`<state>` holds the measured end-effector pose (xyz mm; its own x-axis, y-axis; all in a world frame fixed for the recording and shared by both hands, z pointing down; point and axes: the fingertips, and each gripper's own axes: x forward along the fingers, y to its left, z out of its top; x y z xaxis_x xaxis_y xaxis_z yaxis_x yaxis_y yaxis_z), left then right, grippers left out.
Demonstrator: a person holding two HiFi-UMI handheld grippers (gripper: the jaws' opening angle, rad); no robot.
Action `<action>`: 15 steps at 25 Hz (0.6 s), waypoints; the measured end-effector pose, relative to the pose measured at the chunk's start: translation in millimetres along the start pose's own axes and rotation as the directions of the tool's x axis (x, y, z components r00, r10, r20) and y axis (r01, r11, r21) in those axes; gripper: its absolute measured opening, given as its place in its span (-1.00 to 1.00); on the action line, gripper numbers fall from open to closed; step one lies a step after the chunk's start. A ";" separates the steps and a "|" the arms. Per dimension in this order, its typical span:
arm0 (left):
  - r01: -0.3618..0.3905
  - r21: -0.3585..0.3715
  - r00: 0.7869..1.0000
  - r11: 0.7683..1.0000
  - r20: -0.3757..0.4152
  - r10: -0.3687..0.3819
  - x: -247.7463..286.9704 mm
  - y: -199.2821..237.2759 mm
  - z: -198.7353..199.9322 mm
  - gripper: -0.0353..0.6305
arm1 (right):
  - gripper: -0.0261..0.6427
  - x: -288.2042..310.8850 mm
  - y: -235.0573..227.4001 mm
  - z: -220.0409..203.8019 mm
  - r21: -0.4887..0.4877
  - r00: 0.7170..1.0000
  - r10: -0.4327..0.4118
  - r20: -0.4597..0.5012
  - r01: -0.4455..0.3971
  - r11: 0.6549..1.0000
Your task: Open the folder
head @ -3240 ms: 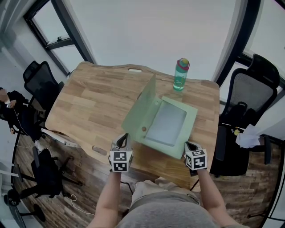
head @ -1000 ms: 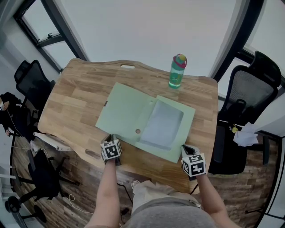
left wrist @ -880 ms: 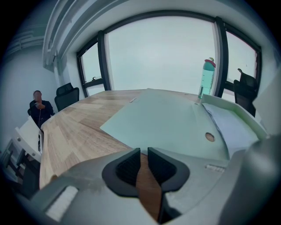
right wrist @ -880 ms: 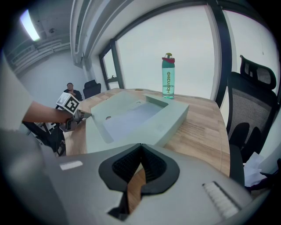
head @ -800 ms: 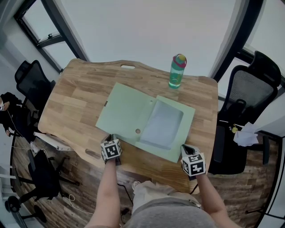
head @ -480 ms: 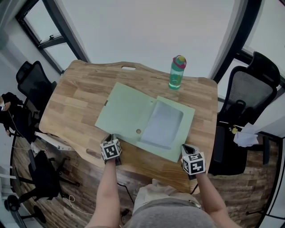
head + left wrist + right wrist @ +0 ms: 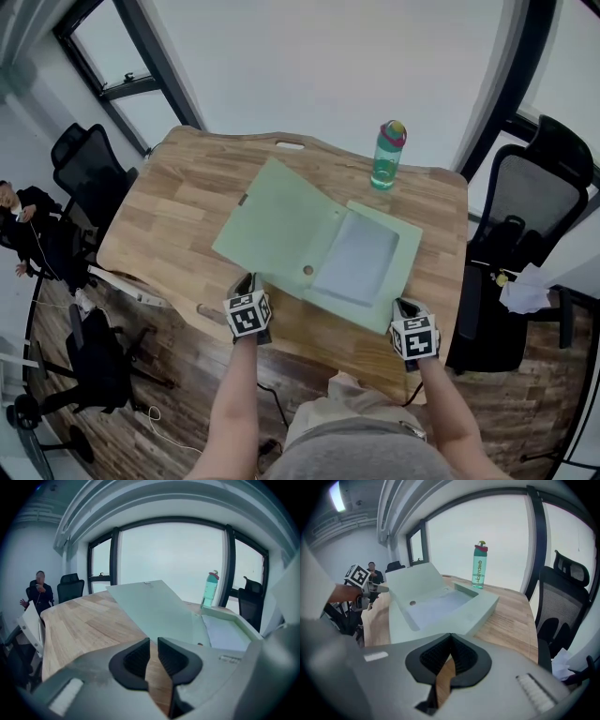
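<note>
The big wooden table (image 7: pixel 178 216) has a light green folder (image 7: pixel 281 230) on it. The folder is open. Its cover lies out to the left, in the middle of the table, and its box part sits toward the near right corner. A green water bottle (image 7: pixel 386 155) stands up by the far edge. The left gripper (image 7: pixel 153 643) is at the near edge, its jaws a tiny bit apart and holding nothing. The right gripper (image 7: pixel 450 636) is closed and holds nothing.

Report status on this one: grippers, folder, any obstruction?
Left gripper jaws slightly apart, empty. Right gripper jaws shut, empty. Folder open on table, cover spread to the left. Water bottle behind it, not in the way.
</note>
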<state>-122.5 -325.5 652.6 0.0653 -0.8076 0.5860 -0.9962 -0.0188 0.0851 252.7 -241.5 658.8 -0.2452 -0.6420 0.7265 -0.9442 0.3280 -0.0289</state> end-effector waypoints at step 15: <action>0.186 0.033 0.973 0.982 0.136 -0.189 -94.6 -53.5 4.3 -0.73 | -0.92 -64.7 75.4 14.9 0.018 0.985 0.039 0.167 -0.042 0.999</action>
<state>-75.7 -250.7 589.1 0.2440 -0.8619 0.4445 -0.9679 -0.1884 0.1661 194.1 -185.6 599.3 -0.3146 -0.7353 0.6003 -0.9368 0.3425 -0.0715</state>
